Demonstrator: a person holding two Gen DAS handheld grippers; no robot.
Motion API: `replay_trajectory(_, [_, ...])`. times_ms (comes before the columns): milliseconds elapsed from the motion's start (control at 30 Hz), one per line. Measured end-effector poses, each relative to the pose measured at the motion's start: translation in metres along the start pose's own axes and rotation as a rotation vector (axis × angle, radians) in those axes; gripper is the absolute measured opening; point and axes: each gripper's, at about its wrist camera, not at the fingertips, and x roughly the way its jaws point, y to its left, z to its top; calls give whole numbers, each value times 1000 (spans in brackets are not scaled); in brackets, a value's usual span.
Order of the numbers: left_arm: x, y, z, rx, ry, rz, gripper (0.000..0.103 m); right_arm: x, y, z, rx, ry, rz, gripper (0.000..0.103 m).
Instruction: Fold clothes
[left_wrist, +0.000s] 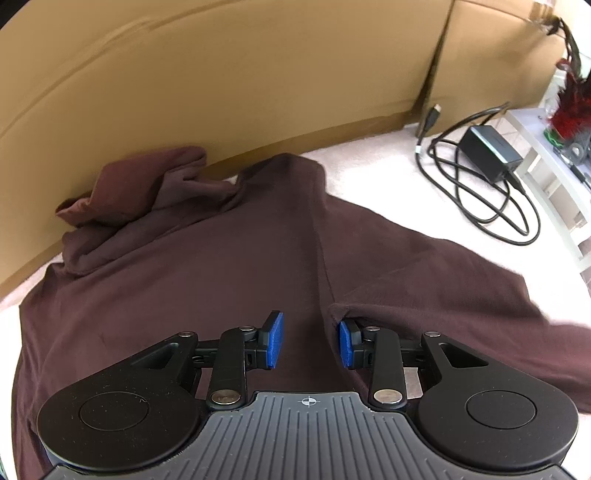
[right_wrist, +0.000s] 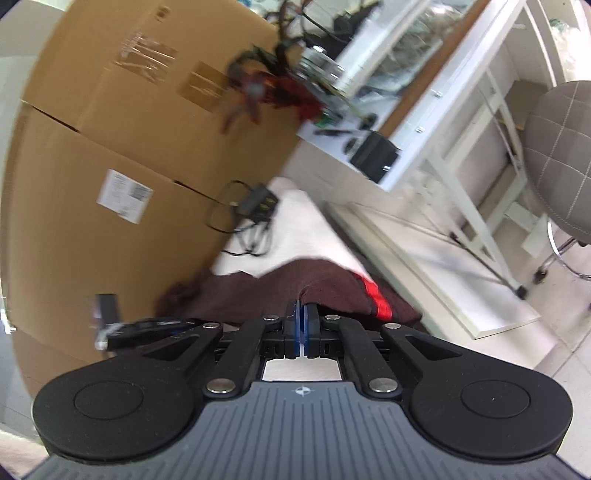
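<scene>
- Maroon cotton sweatshirt (left_wrist: 229, 258): spread beside tall brown cardboard box (left_wrist: 221, 74); soft, limp, best pinched at hems.
- Left gripper (left_wrist: 310, 341): parted, empty, above sweatshirt.
- Right gripper (right_wrist: 300, 314): clenched on sweatshirt's edge.

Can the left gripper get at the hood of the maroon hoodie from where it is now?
Probably yes. The left gripper stands open over the hoodie, and only flat cloth lies between it and the hood. The hood is bunched against the cardboard box, leaving little room behind it.

The hoodie (left_wrist: 221, 258) lies spread before the cardboard boxes (left_wrist: 221, 74); the power adapter (left_wrist: 493, 147) sits far right
</scene>
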Motion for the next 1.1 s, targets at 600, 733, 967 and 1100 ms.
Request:
replay_trajectory(600, [5, -12, -13, 66, 57, -107, 52, 24, -15, -37, -141, 269, -257, 6])
replay_trajectory(733, [-2, -28, -27, 100, 65, -192, 56, 11, 16, -22, -202, 198, -170, 12])
replay_trajectory(967, [-41, -25, -64, 20, 45, -348, 65, 74, 63, -10, -361, 218, -71, 32])
replay_trajectory(1100, [-60, -6, -89, -91, 58, -414, 67, 132, 94, -7, -463, 238, -20, 32])
